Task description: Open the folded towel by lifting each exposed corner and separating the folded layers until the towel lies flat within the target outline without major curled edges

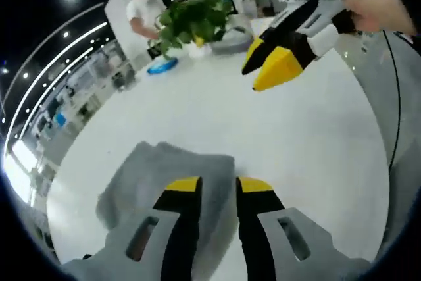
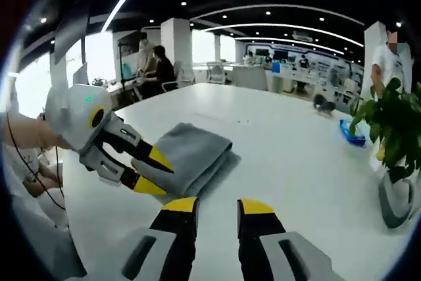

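Observation:
A grey folded towel (image 1: 158, 172) lies on the white table (image 1: 302, 156). My left gripper (image 1: 219, 185) is open and low over it, its yellow tips at the towel's near part. In the right gripper view the towel (image 2: 194, 153) sits left of centre. There the left gripper (image 2: 152, 172) comes in from the left, with its open fingers at the towel's near-left edge. My right gripper (image 2: 218, 207) is open with nothing between its jaws, short of the towel. In the left gripper view this right gripper (image 1: 266, 64) hangs above the table, held by a hand.
A potted plant (image 1: 194, 18) in a grey pot (image 2: 395, 202) and a blue object (image 2: 352, 133) stand at the table's far side. A person in white (image 1: 141, 11) stands beyond them. Seated people (image 2: 158, 64) are further off. A black cable (image 1: 395, 110) runs along the table's right edge.

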Demonstrator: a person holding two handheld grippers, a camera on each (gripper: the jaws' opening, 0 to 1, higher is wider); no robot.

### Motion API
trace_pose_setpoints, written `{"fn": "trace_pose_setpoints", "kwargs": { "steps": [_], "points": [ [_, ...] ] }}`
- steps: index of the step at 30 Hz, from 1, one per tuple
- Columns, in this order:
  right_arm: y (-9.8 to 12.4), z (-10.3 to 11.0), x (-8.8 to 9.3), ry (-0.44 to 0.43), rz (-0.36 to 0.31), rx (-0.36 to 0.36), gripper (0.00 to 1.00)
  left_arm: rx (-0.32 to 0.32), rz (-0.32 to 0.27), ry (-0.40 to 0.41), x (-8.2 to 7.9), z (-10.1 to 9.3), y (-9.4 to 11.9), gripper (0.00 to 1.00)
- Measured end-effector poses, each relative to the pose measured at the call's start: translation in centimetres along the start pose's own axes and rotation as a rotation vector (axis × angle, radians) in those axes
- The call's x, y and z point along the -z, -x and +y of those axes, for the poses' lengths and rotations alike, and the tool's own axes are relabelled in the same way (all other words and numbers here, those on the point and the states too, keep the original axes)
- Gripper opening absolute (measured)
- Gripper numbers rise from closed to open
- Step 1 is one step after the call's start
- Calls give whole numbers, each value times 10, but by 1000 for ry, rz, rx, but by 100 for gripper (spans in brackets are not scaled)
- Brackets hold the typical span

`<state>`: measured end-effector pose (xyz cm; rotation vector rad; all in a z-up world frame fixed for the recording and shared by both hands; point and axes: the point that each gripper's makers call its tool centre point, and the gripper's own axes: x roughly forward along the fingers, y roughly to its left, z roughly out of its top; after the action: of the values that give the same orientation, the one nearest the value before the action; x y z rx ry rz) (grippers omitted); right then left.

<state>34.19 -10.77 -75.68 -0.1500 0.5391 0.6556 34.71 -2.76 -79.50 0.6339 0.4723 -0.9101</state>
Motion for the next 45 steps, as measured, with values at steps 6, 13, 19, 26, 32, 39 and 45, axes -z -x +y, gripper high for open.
{"fn": "trace_pose_setpoints", "kwargs": {
  "steps": [6, 13, 19, 26, 32, 39, 45],
  "points": [
    [-3, 3, 10, -28, 19, -8, 20, 13, 51, -89, 5, -7, -14, 19],
    [-2, 5, 16, -46, 26, -10, 18, 20, 88, -145, 9, -9, -24, 12],
    [-3, 8, 22, -49, 36, -12, 18, 38, 113, -134, 15, -12, -25, 4],
    [-5, 12, 29, -65, 43, -18, 18, 39, 100, -109, 12, -12, -19, 1],
    [-6, 13, 31, -71, 45, -20, 18, 32, 43, -25, -1, -9, -9, 1],
    [-11, 15, 30, -72, 46, -29, 16, 17, -51, 148, -20, 5, 13, 1],
    [-17, 21, 22, -79, 26, -44, 16, 35, -98, 212, -32, 5, 27, 1]
  ]
}}
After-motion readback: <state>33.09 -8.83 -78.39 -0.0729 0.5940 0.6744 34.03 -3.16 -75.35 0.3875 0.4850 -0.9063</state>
